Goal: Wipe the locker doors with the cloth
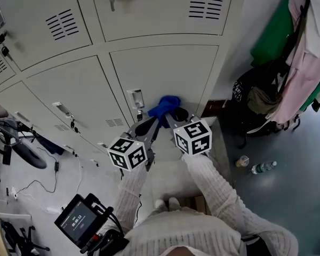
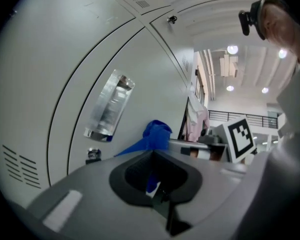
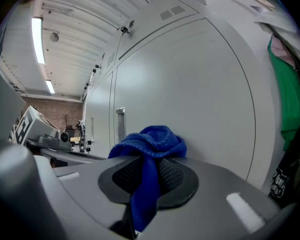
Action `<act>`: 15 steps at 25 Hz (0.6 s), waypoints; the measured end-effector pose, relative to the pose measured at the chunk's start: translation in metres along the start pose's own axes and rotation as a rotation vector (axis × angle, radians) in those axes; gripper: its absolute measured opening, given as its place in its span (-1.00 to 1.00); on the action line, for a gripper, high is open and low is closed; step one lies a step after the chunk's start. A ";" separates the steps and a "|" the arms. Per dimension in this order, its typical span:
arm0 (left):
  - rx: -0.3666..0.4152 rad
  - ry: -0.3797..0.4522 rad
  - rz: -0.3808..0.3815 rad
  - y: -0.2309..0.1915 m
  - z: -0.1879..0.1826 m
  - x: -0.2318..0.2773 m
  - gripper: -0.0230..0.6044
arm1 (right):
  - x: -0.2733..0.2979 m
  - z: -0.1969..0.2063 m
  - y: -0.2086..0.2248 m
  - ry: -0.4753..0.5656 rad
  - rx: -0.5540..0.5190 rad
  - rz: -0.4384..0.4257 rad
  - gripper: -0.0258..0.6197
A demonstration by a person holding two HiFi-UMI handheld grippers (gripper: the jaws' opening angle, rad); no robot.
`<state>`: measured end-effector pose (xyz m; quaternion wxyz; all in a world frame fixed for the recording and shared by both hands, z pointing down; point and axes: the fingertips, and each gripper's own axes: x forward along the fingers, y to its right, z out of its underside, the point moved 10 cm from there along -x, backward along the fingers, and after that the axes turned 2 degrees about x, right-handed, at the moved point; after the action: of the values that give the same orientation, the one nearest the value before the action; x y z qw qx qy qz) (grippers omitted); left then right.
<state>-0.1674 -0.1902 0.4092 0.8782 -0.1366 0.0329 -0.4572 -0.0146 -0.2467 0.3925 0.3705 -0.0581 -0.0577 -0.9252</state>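
Knit sleeves fill the bottom of the head view, each leading forward to a marker cube and on to a tool.

1. Right tool: jaws pressed together on the blue cloth. A strip hangs down between the dark pads, and the bulk of the fabric is bunched above and ahead of the tips.

2. Left tool: jaws likewise closed, pinching a narrow corner of the same cloth (a sliver of blue and a small white tag show between the pads). From there the fabric runs taut towards the bunch held on the right.

3. Position: in the head view the cloth sits just beyond both tools, the left tool and right tool close together beneath it. It lies in front of the lower grey locker door, just right of the recessed metal handle. Actual contact with the door cannot be confirmed.

4. Surroundings: hanging garments to the right; a bottle on the floor.
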 end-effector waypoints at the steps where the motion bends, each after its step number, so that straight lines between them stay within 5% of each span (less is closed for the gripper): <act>1: -0.010 -0.012 0.002 -0.001 0.006 0.001 -0.93 | 0.001 0.006 0.001 -0.009 0.015 -0.004 -0.74; 15: -0.105 -0.120 -0.028 -0.017 0.058 0.007 -0.93 | 0.015 0.064 0.009 -0.146 0.115 -0.026 -0.74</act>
<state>-0.1668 -0.1929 0.4698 0.8637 -0.2101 0.0024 -0.4582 -0.0154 -0.2537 0.4584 0.3560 -0.1035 -0.1384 -0.9184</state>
